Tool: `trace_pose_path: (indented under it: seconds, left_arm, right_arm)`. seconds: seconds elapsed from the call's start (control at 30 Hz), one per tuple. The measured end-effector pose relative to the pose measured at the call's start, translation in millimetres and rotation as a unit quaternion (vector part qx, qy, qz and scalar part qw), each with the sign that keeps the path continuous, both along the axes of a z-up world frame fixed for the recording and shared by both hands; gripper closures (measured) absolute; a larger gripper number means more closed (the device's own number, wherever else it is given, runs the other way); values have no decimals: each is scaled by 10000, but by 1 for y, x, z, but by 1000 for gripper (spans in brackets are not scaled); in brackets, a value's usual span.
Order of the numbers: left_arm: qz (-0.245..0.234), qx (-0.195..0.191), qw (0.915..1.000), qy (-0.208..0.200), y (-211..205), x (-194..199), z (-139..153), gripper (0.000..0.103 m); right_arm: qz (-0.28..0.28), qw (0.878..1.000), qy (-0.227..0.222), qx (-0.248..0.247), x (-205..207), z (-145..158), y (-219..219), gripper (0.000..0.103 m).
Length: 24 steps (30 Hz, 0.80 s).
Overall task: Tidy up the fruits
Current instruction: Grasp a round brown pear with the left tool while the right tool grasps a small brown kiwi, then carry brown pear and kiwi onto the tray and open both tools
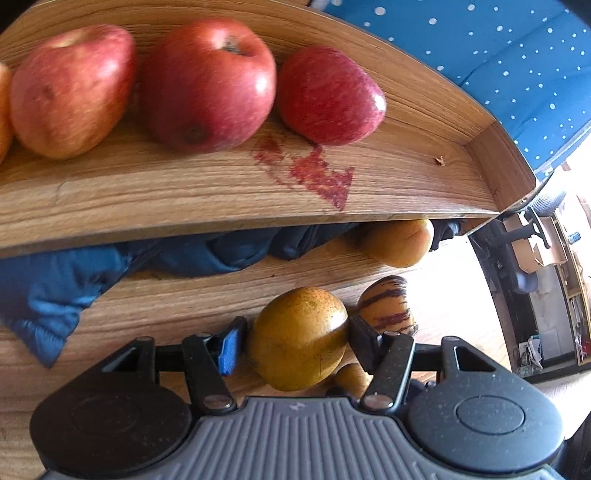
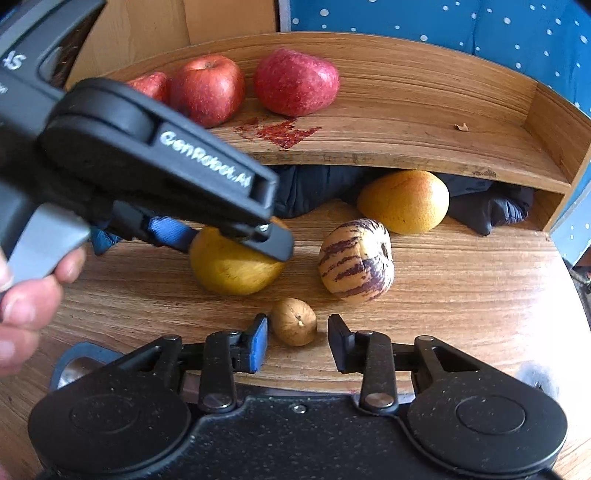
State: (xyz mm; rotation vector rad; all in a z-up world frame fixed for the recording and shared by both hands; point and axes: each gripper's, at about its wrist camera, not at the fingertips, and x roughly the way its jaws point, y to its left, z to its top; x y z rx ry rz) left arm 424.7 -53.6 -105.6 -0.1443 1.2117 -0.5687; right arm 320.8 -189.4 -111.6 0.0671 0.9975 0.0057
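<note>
Reading "GenRobot.AI" on left gripper [image 2: 236, 236] — jaws clamping pear [image 2: 231, 269].

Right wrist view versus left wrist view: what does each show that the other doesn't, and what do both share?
Only the right wrist view shows the right gripper, jaws open either side of a walnut, plus a hand and cardboard box.

Only the left wrist view shows an office chair and shelving at far right.

Both show the left gripper shut on a yellow pear, the striped pepino melon, a second pear, three red apples on the wooden shelf, its red stain, and dark blue cloth.
</note>
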Motion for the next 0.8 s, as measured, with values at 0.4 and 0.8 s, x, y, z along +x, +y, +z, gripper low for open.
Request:
trace_pose_path:
  seconds: [0.4, 0.8]
  left_arm:
    - [624, -47, 9980, -5, 37, -32, 11, 40]
    - [850, 30, 9964, -45, 59, -90, 25, 40]
  right_arm:
    - [540, 9982, -228, 90, -9, 11, 8, 73]
    - [1057, 9932, -300, 396, -76, 29, 21, 73]
